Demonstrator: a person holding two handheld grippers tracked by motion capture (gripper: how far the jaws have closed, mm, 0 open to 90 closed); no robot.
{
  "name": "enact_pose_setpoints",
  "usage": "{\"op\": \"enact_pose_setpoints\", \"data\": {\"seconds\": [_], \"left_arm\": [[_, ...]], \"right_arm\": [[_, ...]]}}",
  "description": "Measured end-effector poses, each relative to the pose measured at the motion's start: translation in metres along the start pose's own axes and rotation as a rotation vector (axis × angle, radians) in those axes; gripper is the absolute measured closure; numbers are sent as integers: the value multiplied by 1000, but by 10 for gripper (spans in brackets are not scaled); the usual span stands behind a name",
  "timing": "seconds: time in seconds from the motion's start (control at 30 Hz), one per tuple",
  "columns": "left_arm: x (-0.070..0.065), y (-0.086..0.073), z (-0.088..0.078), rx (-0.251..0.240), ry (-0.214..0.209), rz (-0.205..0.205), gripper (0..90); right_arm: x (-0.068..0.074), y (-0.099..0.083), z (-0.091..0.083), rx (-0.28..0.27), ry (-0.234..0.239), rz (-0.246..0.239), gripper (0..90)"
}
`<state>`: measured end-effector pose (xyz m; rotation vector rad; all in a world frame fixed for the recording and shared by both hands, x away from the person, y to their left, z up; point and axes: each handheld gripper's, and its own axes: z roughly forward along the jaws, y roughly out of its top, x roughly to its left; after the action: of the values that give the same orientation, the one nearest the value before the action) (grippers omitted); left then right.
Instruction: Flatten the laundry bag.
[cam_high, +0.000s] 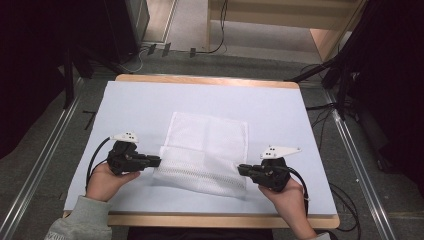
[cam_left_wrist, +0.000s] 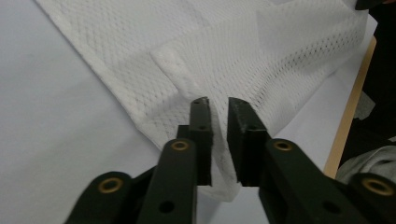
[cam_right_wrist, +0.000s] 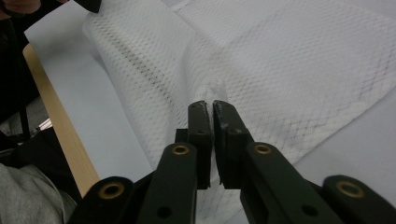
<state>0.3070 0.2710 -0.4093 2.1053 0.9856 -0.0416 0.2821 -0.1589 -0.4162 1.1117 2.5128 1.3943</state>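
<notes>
High view shows a white mesh cloth (cam_high: 205, 150) lying on a pale blue table top (cam_high: 145, 100), with its near part folded over so that a doubled band lies along the edge closest to the person. The left gripper (cam_high: 156, 161), held in the left hand (cam_high: 105, 181), points its jaws at the left end of this folded band. The right gripper (cam_high: 242, 170), held in the right hand (cam_high: 286, 196), points at the right end of the same band. So the cloth lies between the two grippers, and each one meets a near corner of it.

Left gripper view shows the two black jaws a little apart, with a clear gap. The mesh edge lies in this gap and under the jaws, but the pads do not press on it; the cloth (cam_left_wrist: 224, 51) spreads away in front of the tips.

Right gripper view shows the jaws with only a narrow slit between them. A small raised pucker of the cloth (cam_right_wrist: 299, 60) stands just at the tips. I cannot tell if the pads pinch the mesh or have let it go.
</notes>
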Motion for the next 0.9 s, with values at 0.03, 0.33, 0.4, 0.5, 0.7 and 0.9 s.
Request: {"op": "enact_pose_setpoints", "data": {"seconds": [0.03, 0.33, 0.4, 0.5, 0.7, 0.9], "left_arm": [[0, 0, -1, -7, -3, -2, 759], [13, 18, -9, -34, 41, -22, 641], [19, 27, -9, -46, 37, -37, 643], [25, 38, -3, -37, 54, -28, 654], [46, 53, 20, -11, 80, -58, 646], [62, 52, 42, 20, 123, -80, 628]], "right_arm": [[0, 0, 0, 0, 0, 0, 813], [-15, 10, -9, -65, -50, 12, 720], [-21, 13, -9, -75, -67, 11, 720], [-31, 18, -4, -72, -90, 27, 720], [-53, 23, 16, -42, -132, 49, 679], [-77, 22, 38, 5, -185, 92, 663]]}}
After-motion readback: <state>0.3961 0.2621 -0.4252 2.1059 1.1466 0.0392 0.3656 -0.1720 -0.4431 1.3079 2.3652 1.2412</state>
